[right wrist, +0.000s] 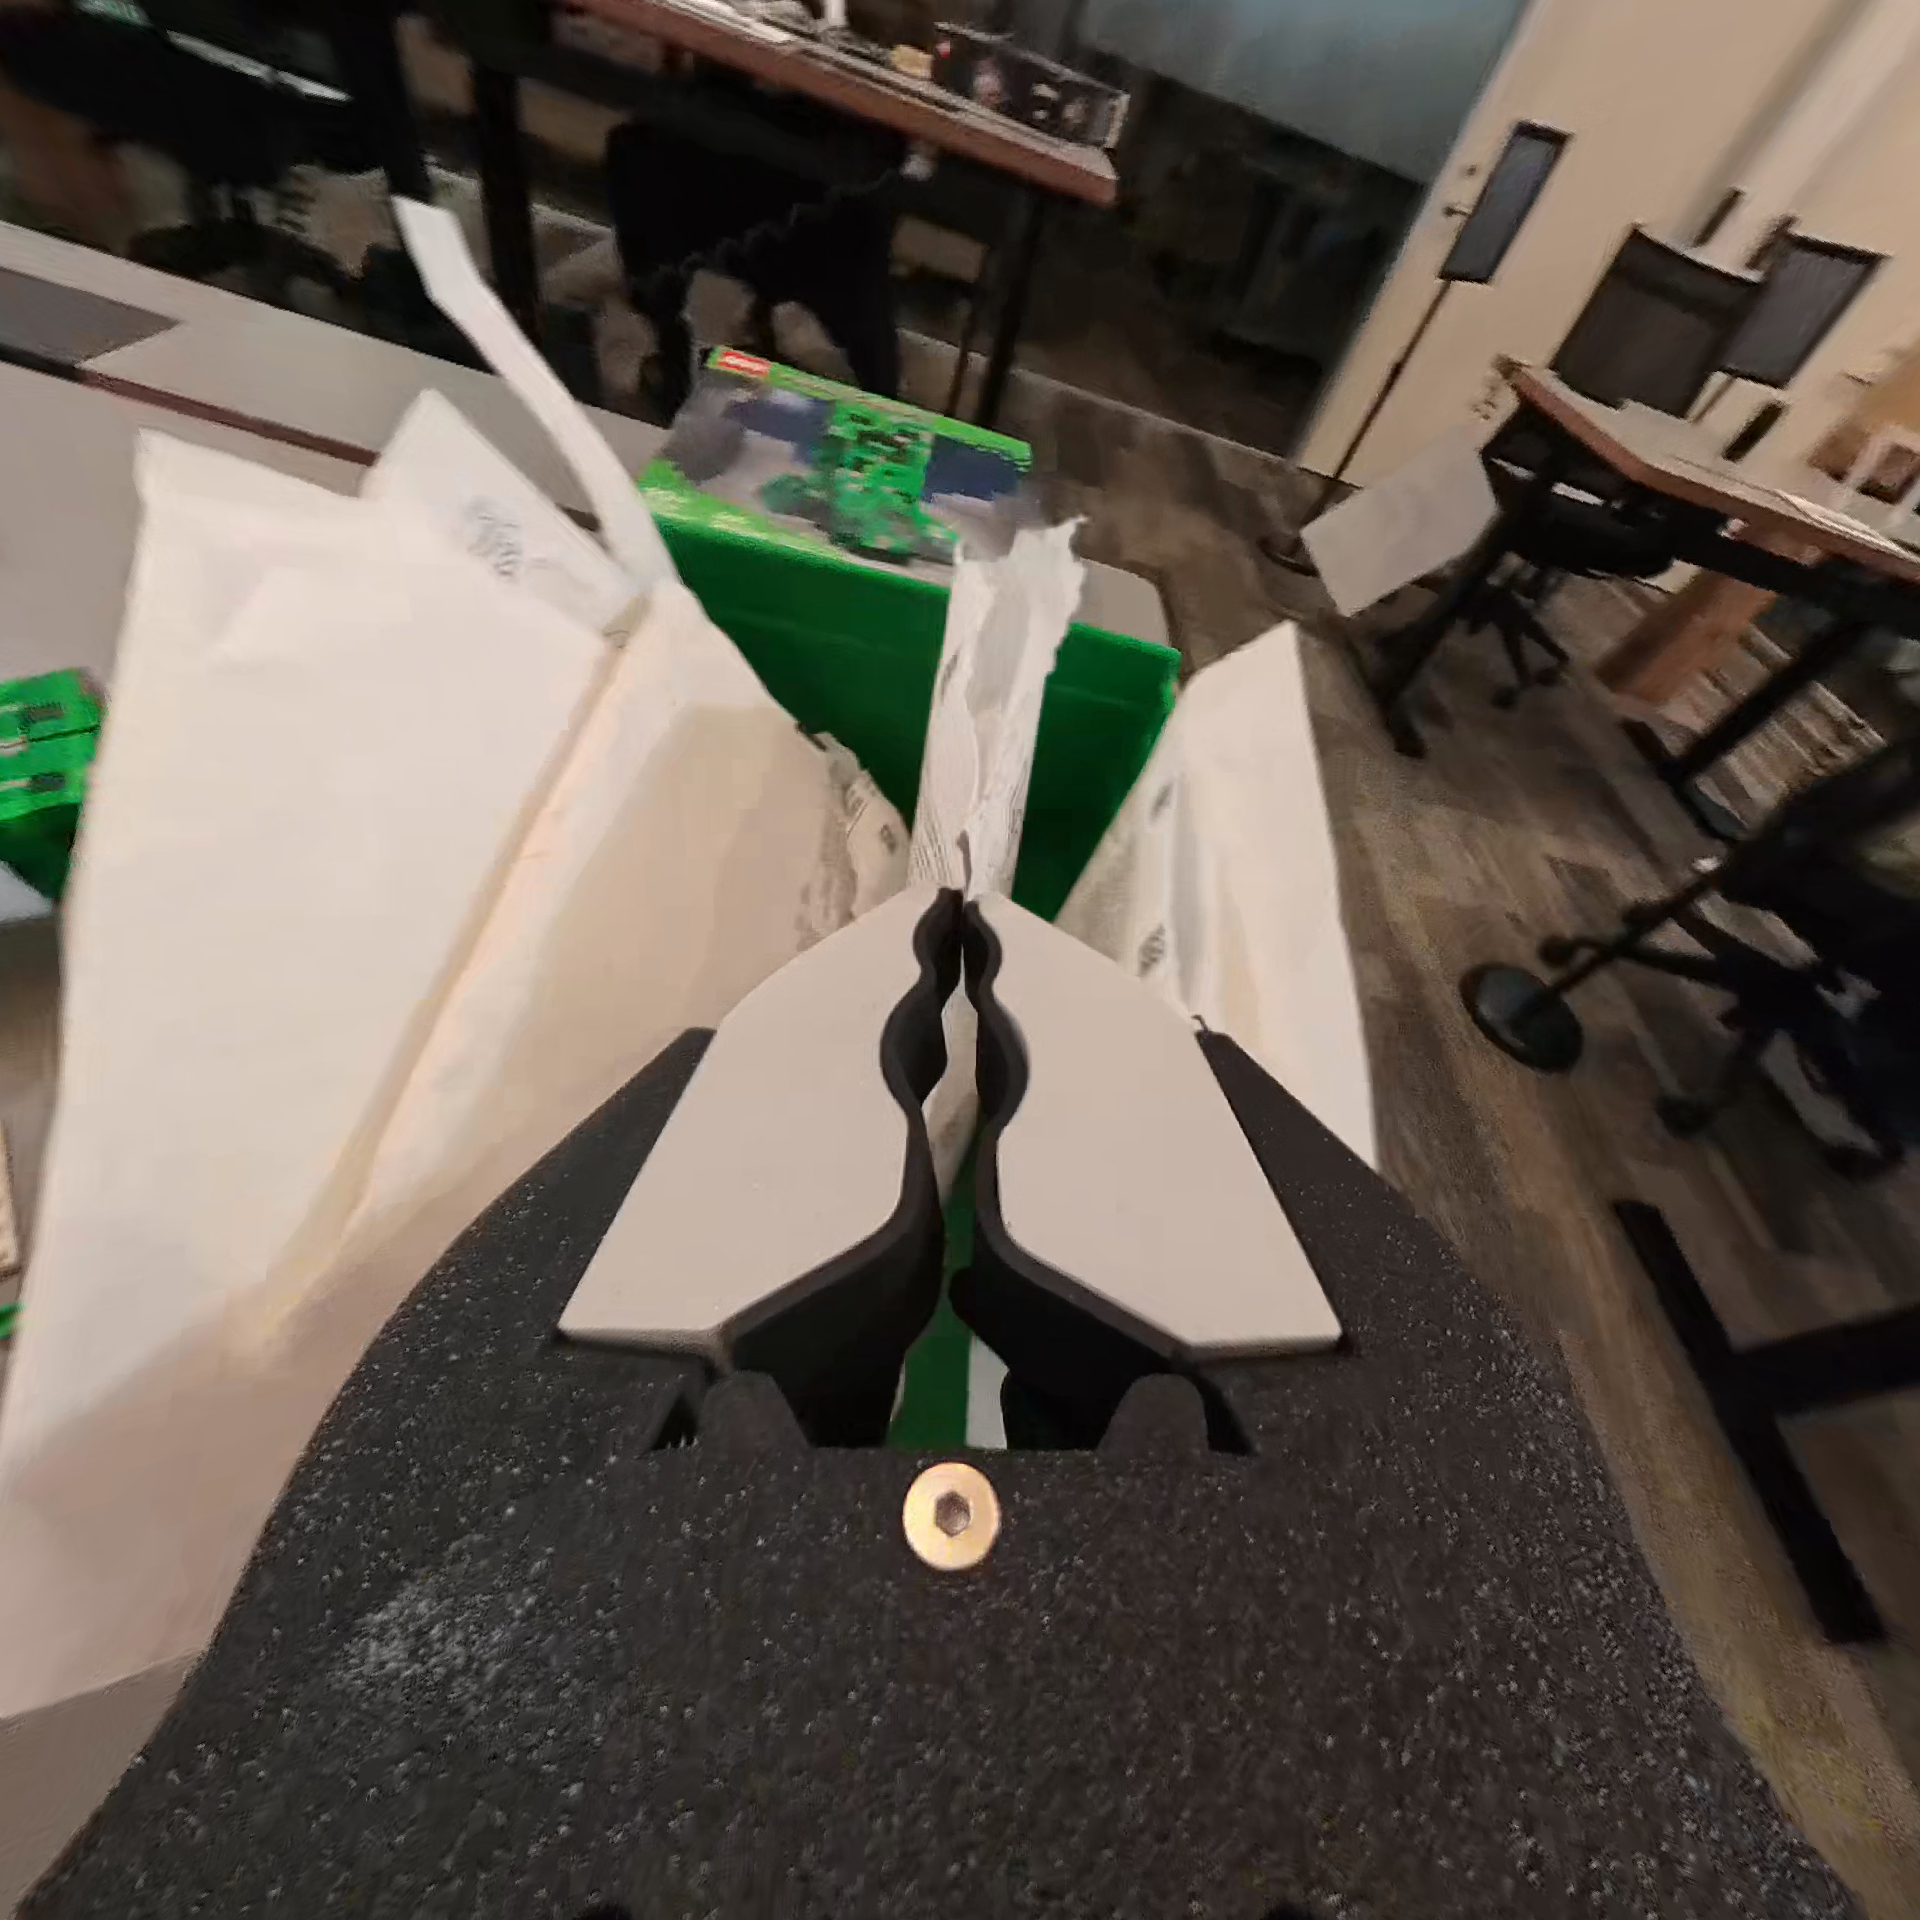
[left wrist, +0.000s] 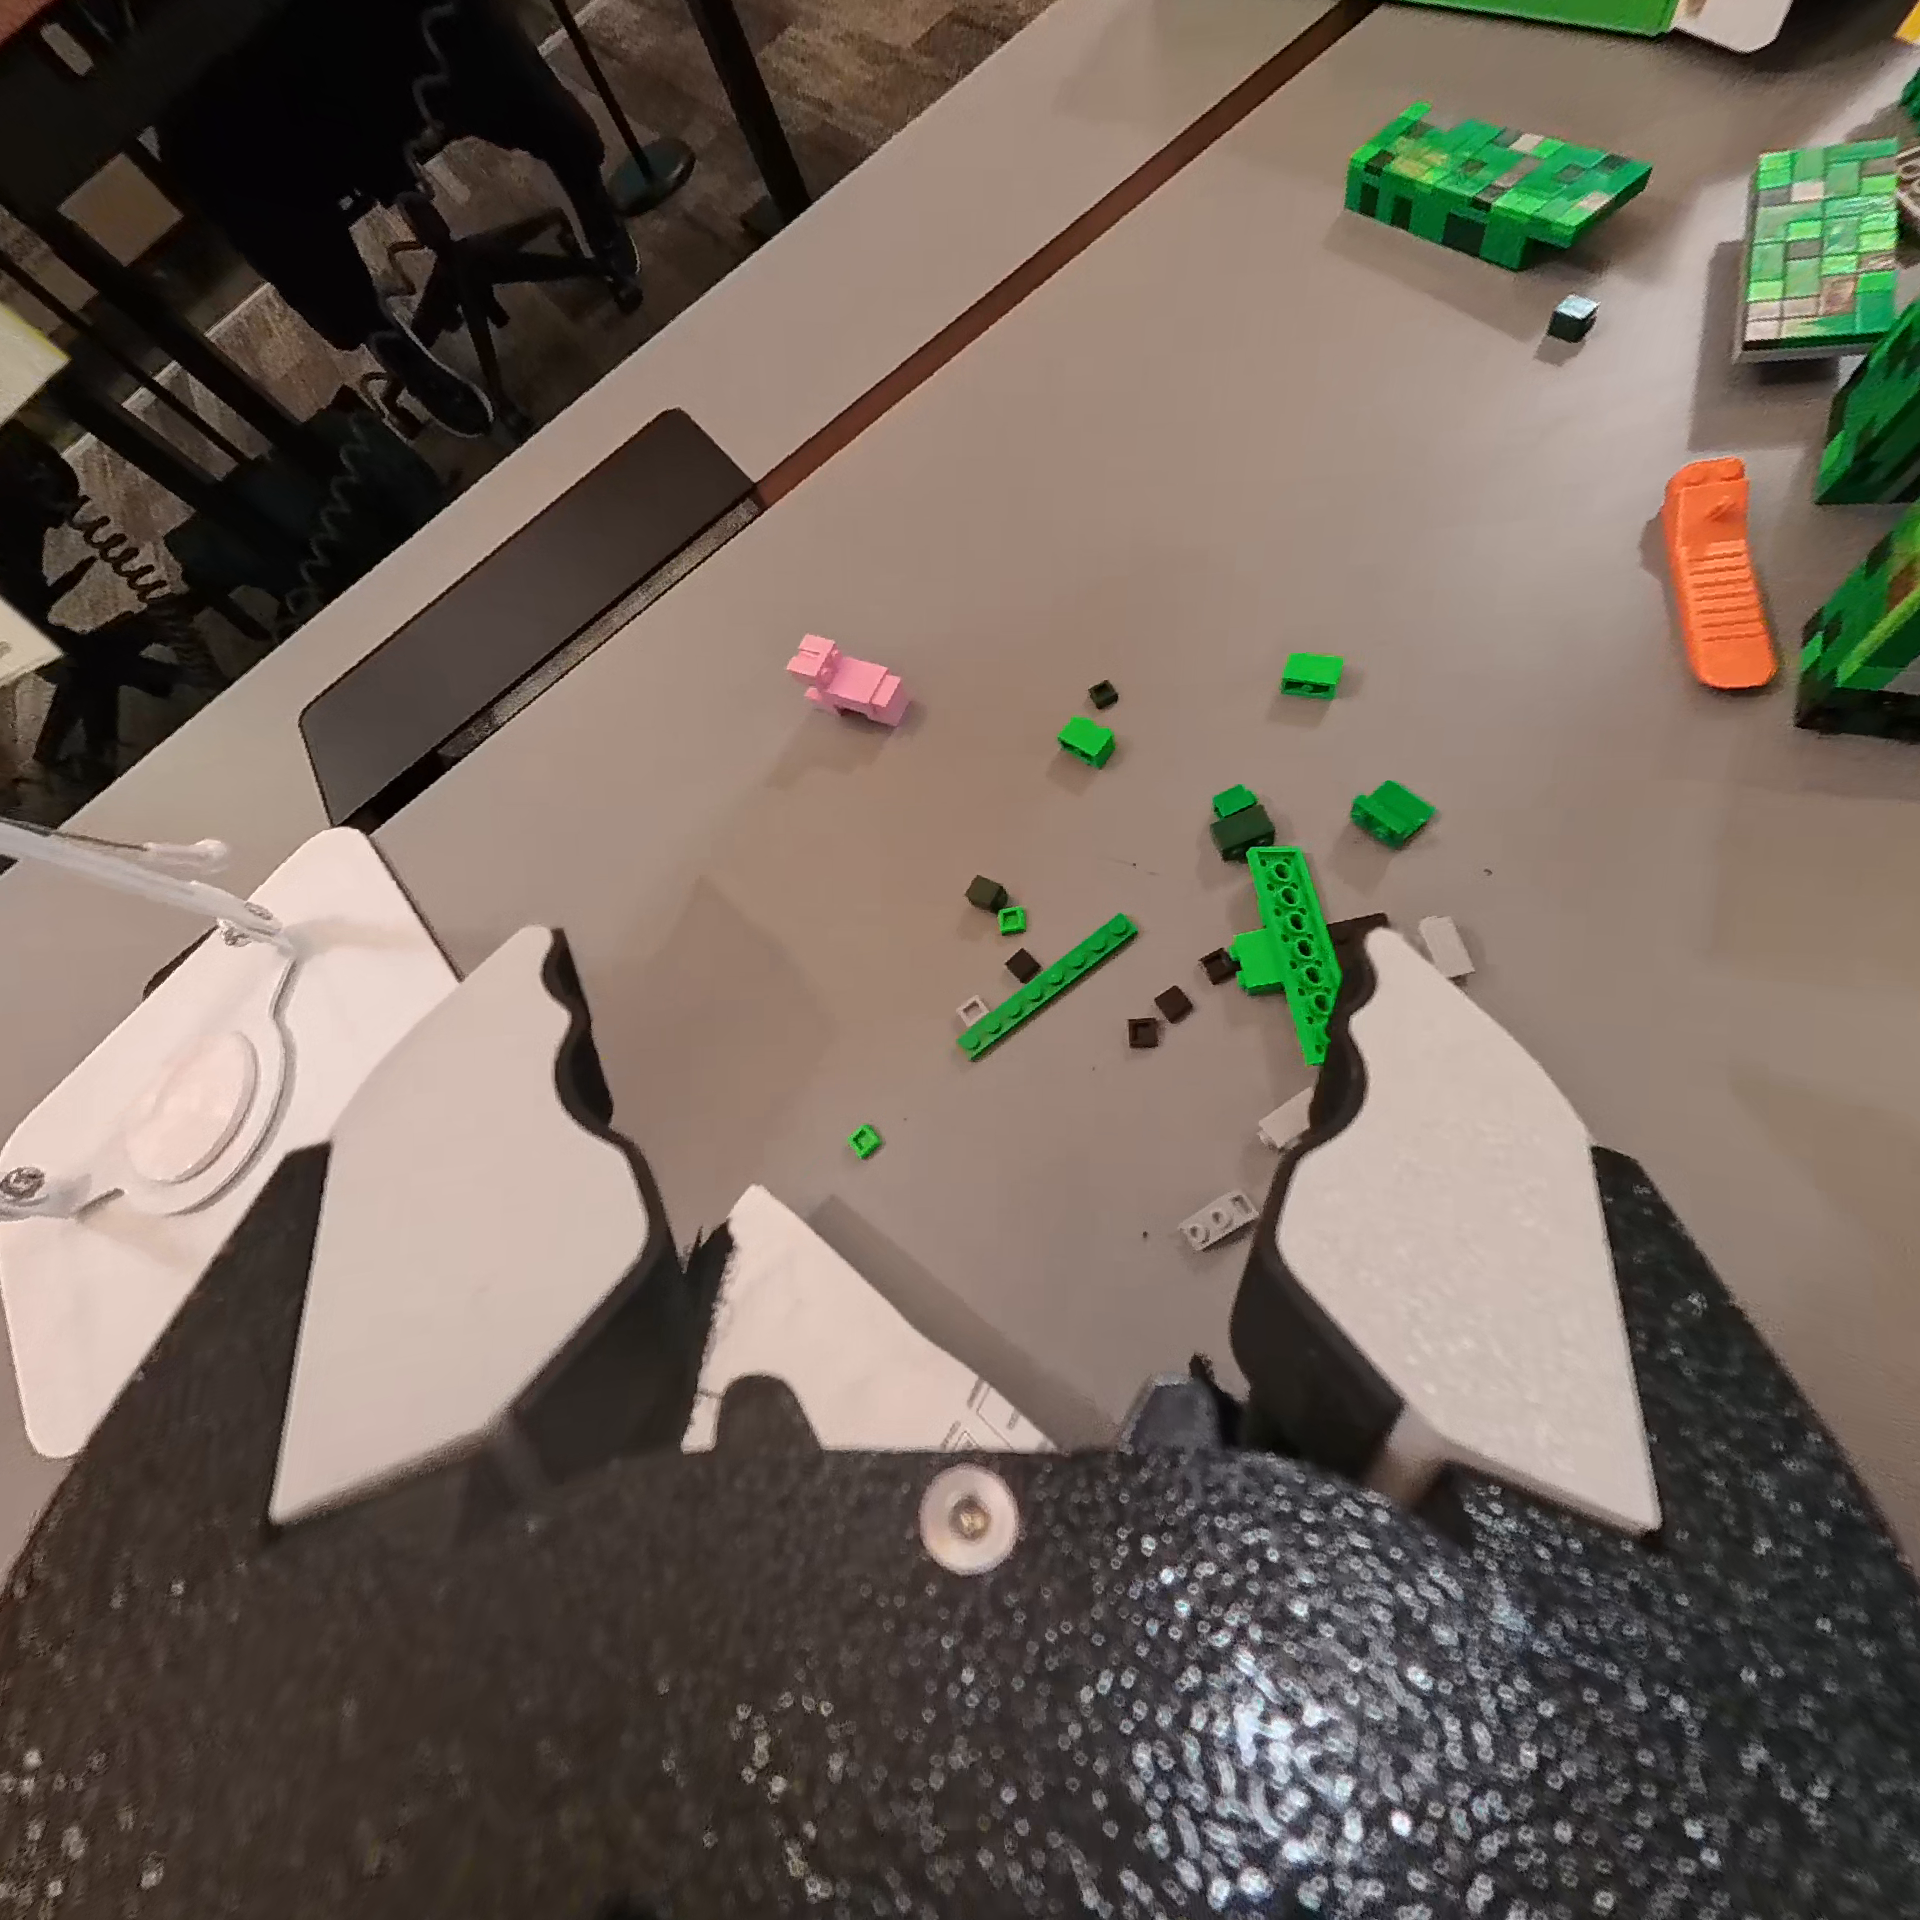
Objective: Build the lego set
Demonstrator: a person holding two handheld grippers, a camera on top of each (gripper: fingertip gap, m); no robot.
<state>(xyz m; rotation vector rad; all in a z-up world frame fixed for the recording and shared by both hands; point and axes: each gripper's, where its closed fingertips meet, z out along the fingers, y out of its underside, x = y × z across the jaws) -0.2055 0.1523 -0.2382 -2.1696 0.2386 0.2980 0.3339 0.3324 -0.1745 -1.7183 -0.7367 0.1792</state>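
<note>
Green loose bricks (left wrist: 1288, 940) lie scattered on the grey surface (left wrist: 1039, 520) just ahead of the wide-open, empty left claw (left wrist: 961, 966) (a pink pig (left wrist: 850, 681) stands beyond them). Right claw (right wrist: 961, 914) pinches a torn white paper strip (right wrist: 997, 707) before the green box (right wrist: 842, 488).

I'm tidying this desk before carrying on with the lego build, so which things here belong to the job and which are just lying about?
For the build:
- long green plate
- green beam with holes
- built green section
- orange brick separator
- pink pig
- white paper bag, gripped by the right tongs
- green set box

Lying about:
- clear glasses
- office chair
</note>
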